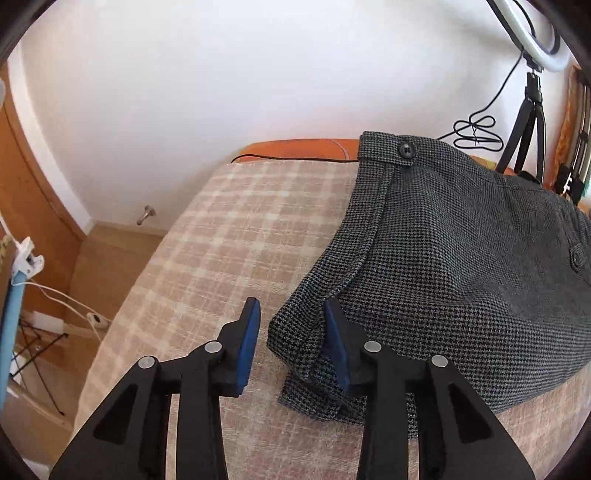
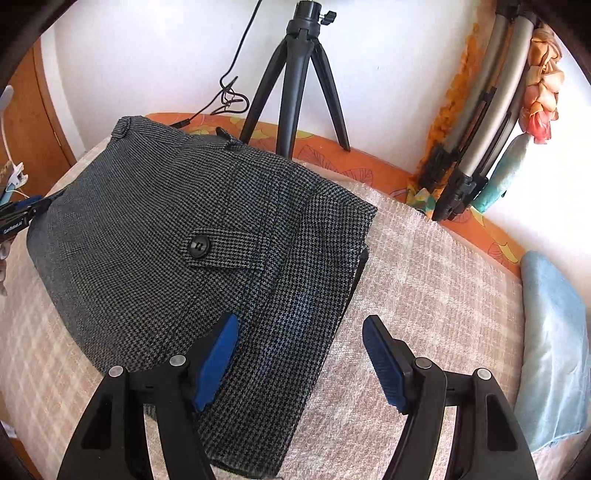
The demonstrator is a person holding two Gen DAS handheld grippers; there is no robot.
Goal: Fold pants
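Observation:
Grey houndstooth pants (image 1: 461,258) lie folded in a stack on a beige checked blanket (image 1: 221,240). My left gripper (image 1: 291,332) is open at the stack's left corner, its right pad (image 1: 338,354) against the fabric and its left pad over the blanket. In the right wrist view the pants (image 2: 177,229) show a buttoned pocket flap (image 2: 221,247). My right gripper (image 2: 301,354) is open over the stack's near right edge, the left pad (image 2: 218,362) above the cloth and the right pad above the blanket (image 2: 424,288). The left gripper (image 2: 22,218) shows at the far left there.
A black tripod (image 2: 299,81) stands behind the bed by the white wall, with a ring light (image 1: 532,33) and cable. Folded tripods (image 2: 476,147) lean at the right. A light blue cloth (image 2: 554,339) lies at the bed's right edge. Wooden floor (image 1: 110,266) is at left.

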